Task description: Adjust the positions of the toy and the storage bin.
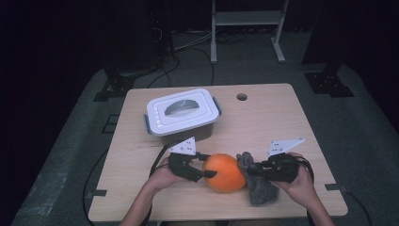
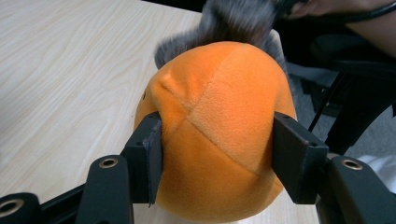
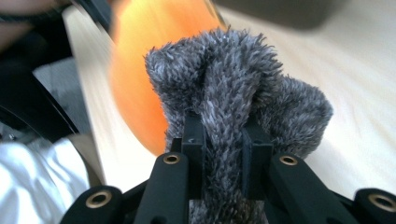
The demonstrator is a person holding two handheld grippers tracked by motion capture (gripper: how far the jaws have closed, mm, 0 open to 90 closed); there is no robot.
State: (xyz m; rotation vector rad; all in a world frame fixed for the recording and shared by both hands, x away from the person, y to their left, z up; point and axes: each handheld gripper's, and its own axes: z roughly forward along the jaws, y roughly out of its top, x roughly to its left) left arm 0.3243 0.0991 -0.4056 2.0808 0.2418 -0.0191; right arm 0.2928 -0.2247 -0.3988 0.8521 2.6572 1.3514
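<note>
In the right gripper view the orange plush ball (image 3: 140, 70) is blurred behind the grey furry cloth (image 3: 233, 79), whose lower end is perhaps hidden between the jaws.

Orange fleece ball (image 2: 219, 130), shaggy grey cloth (image 3: 238, 98)

High view looks down on the table (image 1: 282, 122); both gripper views, close, share the orange plush (image 2: 219, 121).

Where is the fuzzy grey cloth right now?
In the high view the grey cloth lies near the table's front edge, right of centre, touching the orange plush ball. The right hand-held gripper pinches it.
</note>
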